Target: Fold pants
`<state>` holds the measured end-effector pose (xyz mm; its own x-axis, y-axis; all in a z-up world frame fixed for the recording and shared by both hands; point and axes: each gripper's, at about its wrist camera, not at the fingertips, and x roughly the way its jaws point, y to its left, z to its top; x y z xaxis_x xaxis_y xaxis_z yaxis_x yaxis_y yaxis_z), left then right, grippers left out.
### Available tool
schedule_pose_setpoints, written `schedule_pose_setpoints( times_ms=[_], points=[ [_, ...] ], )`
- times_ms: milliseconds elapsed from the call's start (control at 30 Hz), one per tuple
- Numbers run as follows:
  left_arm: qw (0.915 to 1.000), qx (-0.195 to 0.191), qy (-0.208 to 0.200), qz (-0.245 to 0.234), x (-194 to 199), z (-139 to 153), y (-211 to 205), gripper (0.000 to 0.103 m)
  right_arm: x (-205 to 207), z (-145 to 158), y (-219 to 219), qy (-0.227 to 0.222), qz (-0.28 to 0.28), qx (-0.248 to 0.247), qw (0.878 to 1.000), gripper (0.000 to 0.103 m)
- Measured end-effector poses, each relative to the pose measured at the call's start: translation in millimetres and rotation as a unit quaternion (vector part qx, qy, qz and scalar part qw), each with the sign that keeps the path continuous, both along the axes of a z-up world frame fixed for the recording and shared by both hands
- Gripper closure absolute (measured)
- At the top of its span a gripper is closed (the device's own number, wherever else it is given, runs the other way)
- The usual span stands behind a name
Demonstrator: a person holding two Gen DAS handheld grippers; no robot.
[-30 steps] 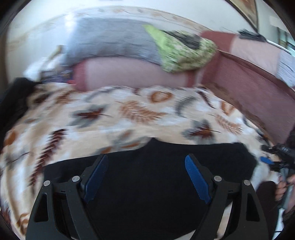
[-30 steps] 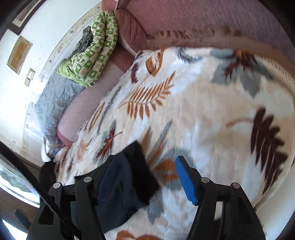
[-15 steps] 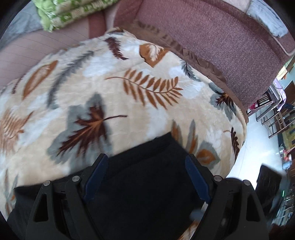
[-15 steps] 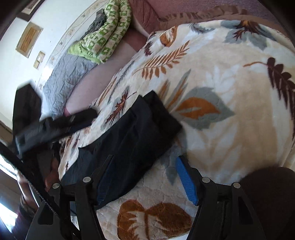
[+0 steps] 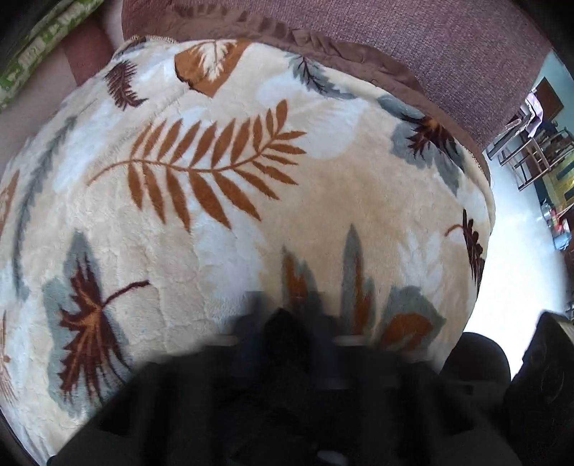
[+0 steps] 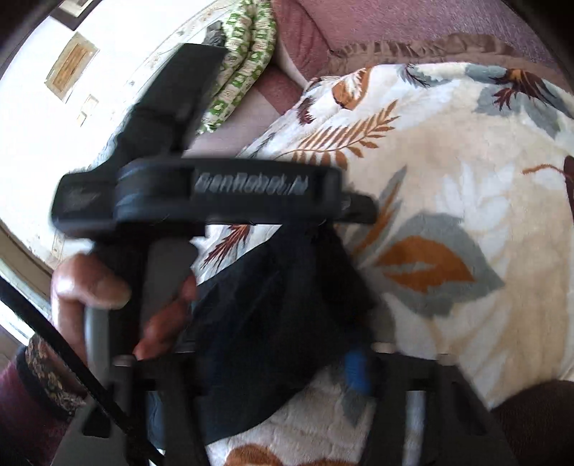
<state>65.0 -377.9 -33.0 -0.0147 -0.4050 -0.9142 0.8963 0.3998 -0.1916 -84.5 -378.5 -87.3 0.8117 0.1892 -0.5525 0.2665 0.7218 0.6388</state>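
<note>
The dark pants (image 6: 272, 304) lie on a leaf-patterned blanket (image 6: 466, 186). In the left wrist view my left gripper (image 5: 287, 344) is motion-blurred, with its jaws drawn together on a peak of the dark pants (image 5: 283, 329). In the right wrist view the left gripper's black body (image 6: 222, 193) crosses the frame, held by a hand (image 6: 89, 286), and its tip meets the pants edge. My right gripper (image 6: 287, 362) sits low with the pants between its fingers; one blue pad (image 6: 355, 369) shows. How far it is closed is blurred.
A maroon sofa back (image 5: 394, 32) borders the blanket on the far side. A green patterned cushion (image 6: 247, 46) lies at the back left. The blanket's right edge (image 5: 484, 222) drops to a bright floor with chairs (image 5: 531, 157).
My left gripper went from open over the pants to closed on a pinch of the fabric. It now fills the right wrist view, closer to the right gripper, whose fingers have narrowed.
</note>
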Motion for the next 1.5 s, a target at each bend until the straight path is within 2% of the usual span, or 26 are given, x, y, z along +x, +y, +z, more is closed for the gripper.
schedule_pose_setpoints(
  times_ms=[33,100,267,367,500,633,733,867,967,1033,1067,1133,1200,1267,1333,1433,1500],
  points=[
    [0.9998,-0.013,0.011,0.004,1.3,4.8,5.4,0.099,1.7,-3.5,-5.2,0.0,0.004,0.023,1.0,0.074],
    [0.9991,-0.04,0.007,0.01,0.4,19.1,19.8,0.1,1.1,-3.1,-8.2,-0.005,0.003,0.036,0.999,0.075],
    [0.9945,-0.095,0.008,0.044,1.7,52.8,69.9,0.1,2.3,25.0,7.1,-0.028,0.034,0.004,0.999,0.078],
    [0.9875,-0.133,0.017,0.083,9.4,69.4,105.1,0.1,9.6,46.4,26.3,-0.043,0.07,-0.01,0.997,0.078],
    [0.9723,-0.178,0.033,0.148,21.0,81.3,174.3,0.1,25.8,69.8,73.4,-0.056,0.139,-0.034,0.988,0.079],
    [0.9549,-0.204,0.043,0.212,30.4,77.8,242.9,0.1,52.1,75.4,125.5,-0.052,0.211,-0.034,0.975,0.08],
    [0.9412,-0.214,0.047,0.257,35.3,67.2,287.6,0.1,72.3,70.3,166.7,-0.036,0.26,-0.049,0.964,0.081],
    [0.9251,-0.209,0.055,0.312,43.5,43.3,333.4,0.1,95.5,48.0,214.5,-0.001,0.306,-0.066,0.95,0.081],
    [0.9093,-0.215,0.051,0.353,44.0,35.2,368.9,0.099,109.2,29.4,238.5,0.024,0.327,-0.075,0.942,0.081],
    [0.895,-0.239,0.054,0.372,38.4,34.0,392.9,0.095,112.3,24.4,246.1,0.023,0.332,-0.086,0.939,0.079],
    [0.8832,-0.257,0.054,0.389,33.4,34.7,407.9,0.092,112.6,25.1,249.6,0.02,0.335,-0.096,0.937,0.078],
    [0.8658,-0.277,0.046,0.415,23.8,35.9,428.1,0.066,112.0,27.1,255.6,0.017,0.348,-0.118,0.93,0.076],
    [0.8473,-0.296,0.031,0.44,14.1,36.3,449.5,0.057,103.0,28.0,260.7,0.015,0.359,-0.129,0.924,0.07],
    [0.8334,-0.3,0.019,0.464,5.2,37.2,467.2,0.056,99.0,30.7,267.2,0.01,0.375,-0.145,0.915,0.047],
    [0.8224,-0.305,0.001,0.48,-2.9,40.1,481.8,0.05,92.8,35.3,275.6,0.005,0.391,-0.165,0.905,0.037],
    [0.8057,-0.319,-0.032,0.498,-17.3,49.1,504.5,0.042,71.3,40.8,285.8,-0.004,0.418,-0.194,0.888,0.032],
    [0.7935,-0.33,-0.053,0.508,-25.3,55.2,520.0,0.036,58.5,46.8,285.3,-0.008,0.435,-0.195,0.879,0.031]
  ],
)
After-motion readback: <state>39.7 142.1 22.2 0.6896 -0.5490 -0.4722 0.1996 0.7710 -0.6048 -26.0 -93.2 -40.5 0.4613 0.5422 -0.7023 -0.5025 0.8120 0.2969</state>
